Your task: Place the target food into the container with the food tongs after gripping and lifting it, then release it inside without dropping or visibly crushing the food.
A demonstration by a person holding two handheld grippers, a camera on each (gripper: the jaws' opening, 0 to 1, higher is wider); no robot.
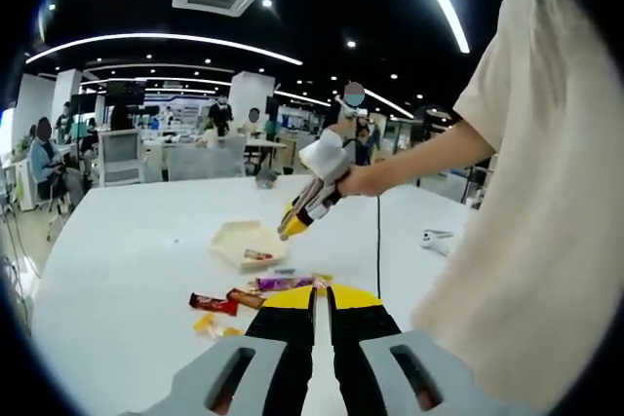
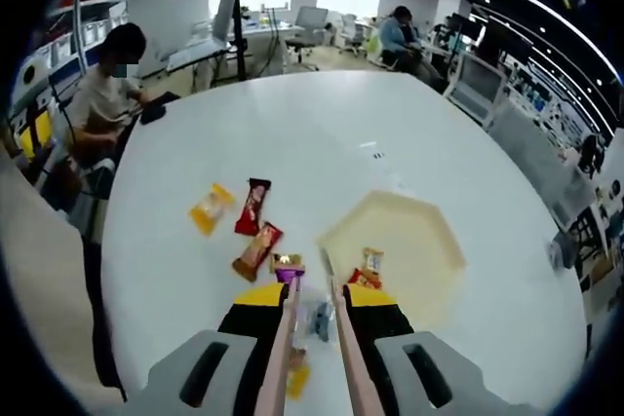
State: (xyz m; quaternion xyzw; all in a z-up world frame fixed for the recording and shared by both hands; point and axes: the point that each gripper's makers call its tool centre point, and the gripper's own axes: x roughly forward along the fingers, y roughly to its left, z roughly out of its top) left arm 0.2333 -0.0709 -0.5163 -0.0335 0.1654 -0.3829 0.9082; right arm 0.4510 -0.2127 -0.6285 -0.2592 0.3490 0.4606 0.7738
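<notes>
Cream hexagonal shallow container (image 2: pixel 395 236) on the white round desk (image 2: pixel 322 143), holding small orange-red wrapped snacks (image 2: pixel 370 262). Beside the container, on the side toward the seated person: purple wrapped candy (image 2: pixel 289 262), brown bar, red bar, yellow packet. Right hand-held gripper (image 2: pixel 314 314), jaws slightly spread, nothing clearly pinched, hovers nearest the candy, just past its tips; left hand-held gripper (image 1: pixel 322 301), jaws nearly together, sits farther back.
</notes>
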